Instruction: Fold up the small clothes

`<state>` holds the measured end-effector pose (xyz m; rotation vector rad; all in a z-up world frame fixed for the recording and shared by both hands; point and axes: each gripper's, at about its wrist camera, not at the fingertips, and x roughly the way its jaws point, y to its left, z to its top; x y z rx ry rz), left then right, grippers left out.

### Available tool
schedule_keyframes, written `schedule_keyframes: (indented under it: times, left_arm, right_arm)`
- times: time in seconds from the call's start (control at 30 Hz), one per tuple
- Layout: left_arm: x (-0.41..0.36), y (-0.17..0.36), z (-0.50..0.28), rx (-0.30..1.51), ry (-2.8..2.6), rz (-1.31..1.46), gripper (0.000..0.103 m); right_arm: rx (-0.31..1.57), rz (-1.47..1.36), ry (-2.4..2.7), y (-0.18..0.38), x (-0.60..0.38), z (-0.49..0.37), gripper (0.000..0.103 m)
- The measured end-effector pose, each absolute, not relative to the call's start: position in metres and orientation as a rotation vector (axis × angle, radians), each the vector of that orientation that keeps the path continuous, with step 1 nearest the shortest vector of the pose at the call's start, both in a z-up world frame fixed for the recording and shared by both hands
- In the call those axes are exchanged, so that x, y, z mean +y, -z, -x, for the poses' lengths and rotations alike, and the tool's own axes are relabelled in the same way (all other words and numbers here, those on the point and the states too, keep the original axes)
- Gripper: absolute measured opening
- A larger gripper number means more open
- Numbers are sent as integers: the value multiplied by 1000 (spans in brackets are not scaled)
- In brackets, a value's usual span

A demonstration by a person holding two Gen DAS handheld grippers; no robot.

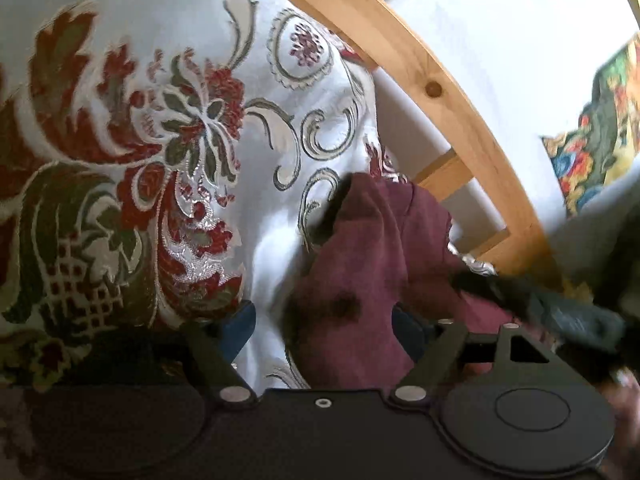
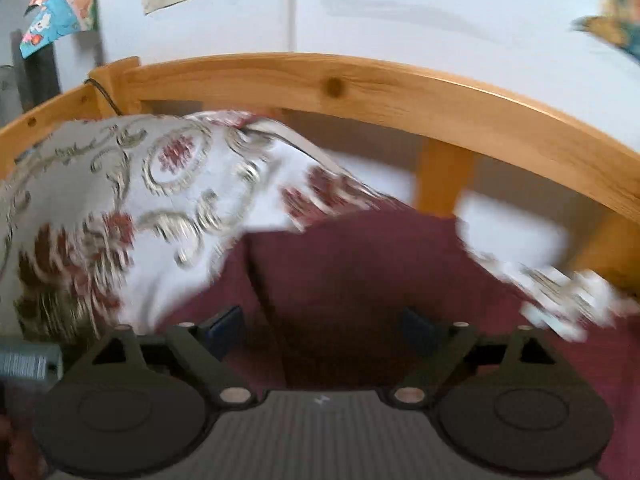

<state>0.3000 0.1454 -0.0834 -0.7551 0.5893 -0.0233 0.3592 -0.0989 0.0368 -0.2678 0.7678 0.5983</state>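
A small maroon garment (image 1: 372, 264) lies bunched on a white bedspread with red and green floral brocade (image 1: 132, 132). My left gripper (image 1: 324, 320) is open, its blue-padded fingers (image 1: 240, 324) on either side of the garment's near end. In the right wrist view the maroon garment (image 2: 352, 264) spreads flat under my right gripper (image 2: 324, 328), which is open, with its blue pads (image 2: 224, 328) just above the cloth. The right gripper's body (image 1: 560, 312) shows blurred at the right of the left wrist view.
A pine bed rail (image 2: 360, 92) with slats curves behind the bedspread (image 2: 120, 184), and it also shows in the left wrist view (image 1: 432, 80). The white wall behind it carries colourful posters (image 2: 60, 4). A patterned cushion (image 1: 592, 132) sits at the right.
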Motion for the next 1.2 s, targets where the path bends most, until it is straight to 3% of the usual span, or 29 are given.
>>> schedule_keyframes:
  times: [0.1, 0.27, 0.33, 0.63, 0.83, 1.2]
  left_arm:
    - [139, 84, -302, 610, 32, 689, 81]
    - [113, 81, -299, 648, 49, 546, 99]
    - [98, 83, -294, 670, 47, 485, 102]
    - [46, 94, -269, 727, 45, 204, 102]
    - [43, 90, -259, 775, 41, 189, 102]
    - [50, 72, -208, 887, 50, 217, 102]
  right_arm:
    - [753, 284, -510, -31, -132, -316, 102]
    - [824, 304, -357, -4, -171, -254, 102]
    - [841, 327, -301, 6, -185, -236, 102]
    - [839, 409, -205, 27, -225, -152, 103]
    - [875, 371, -171, 31, -247, -114, 103]
    - [711, 325, -138, 9, -272, -104, 103]
